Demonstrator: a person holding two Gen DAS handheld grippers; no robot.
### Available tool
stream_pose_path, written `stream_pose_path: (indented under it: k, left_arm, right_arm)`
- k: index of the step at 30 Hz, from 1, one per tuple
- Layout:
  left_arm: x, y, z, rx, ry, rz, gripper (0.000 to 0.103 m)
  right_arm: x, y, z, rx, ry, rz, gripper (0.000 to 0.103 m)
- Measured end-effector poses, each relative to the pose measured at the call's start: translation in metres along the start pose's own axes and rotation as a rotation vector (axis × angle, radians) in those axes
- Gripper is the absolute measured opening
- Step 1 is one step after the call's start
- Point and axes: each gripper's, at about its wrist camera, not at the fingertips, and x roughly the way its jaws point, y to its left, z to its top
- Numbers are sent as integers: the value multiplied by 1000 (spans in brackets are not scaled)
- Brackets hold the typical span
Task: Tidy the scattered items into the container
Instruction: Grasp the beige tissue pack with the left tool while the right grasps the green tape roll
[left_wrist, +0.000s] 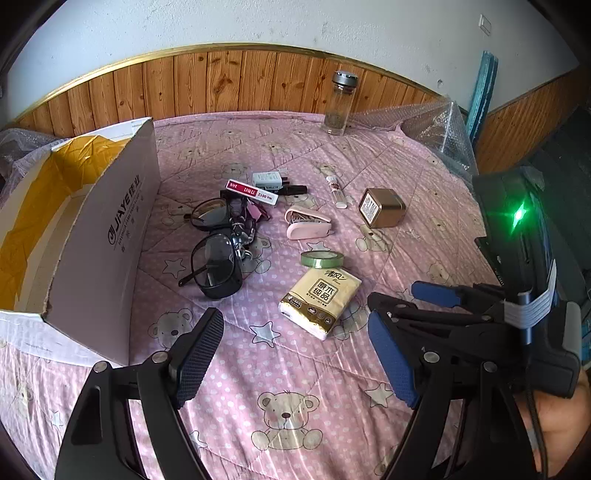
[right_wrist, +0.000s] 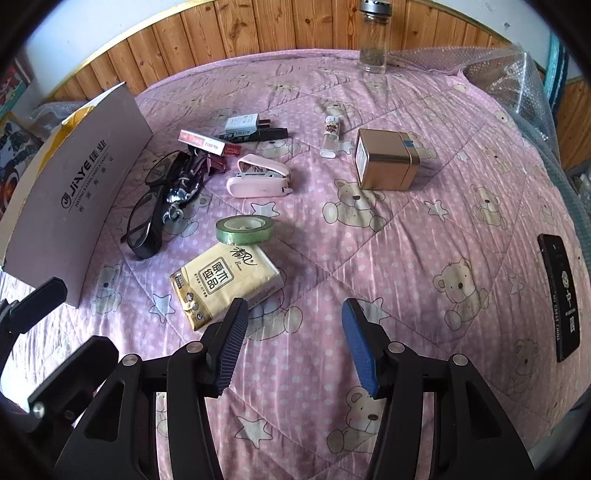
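Scattered items lie on a pink bear-print quilt (right_wrist: 369, 258). A yellow tissue pack (right_wrist: 225, 284) lies nearest, with a green tape roll (right_wrist: 244, 229) just beyond it. Further back are a pink stapler (right_wrist: 258, 177), a gold tin (right_wrist: 384, 160), a small vial (right_wrist: 330, 136), black glasses (right_wrist: 147, 214) tangled with keys (right_wrist: 181, 192), a red-and-white staples box (right_wrist: 208, 143), a white charger (right_wrist: 242, 124) and a black marker (right_wrist: 266, 134). The cardboard box (left_wrist: 103, 236) stands open at the left. My left gripper (left_wrist: 295, 354) is open and empty, in front of the pack. My right gripper (right_wrist: 295, 332) is open, its left finger beside the pack (left_wrist: 319, 299).
A glass bottle (left_wrist: 339, 103) stands at the far edge by the wood-panelled wall. Bubble wrap (left_wrist: 436, 125) lies at the back right. A black case (right_wrist: 558, 295) rests on the quilt at the far right. The right gripper (left_wrist: 406, 299) and a hand (left_wrist: 561, 417) sit close on the right.
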Motion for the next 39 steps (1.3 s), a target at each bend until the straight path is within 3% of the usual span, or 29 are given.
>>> stream_pose_path:
  k: [9,21,30,39]
  left_arm:
    - [45,16,-10,-1,79,-5,81]
    - [74,6,-3,55,103,-73,81]
    - [100,1,8,55,121,-110,81]
    - [109,4,6,54,123,-150,81]
  right_arm:
    - [25,-1,19,-23,39,3,56]
    - [33,-4,49,-39,48,60,56]
    - [46,2,69,-39,109,251,56]
    - [72,-4,67,133,222,467,56]
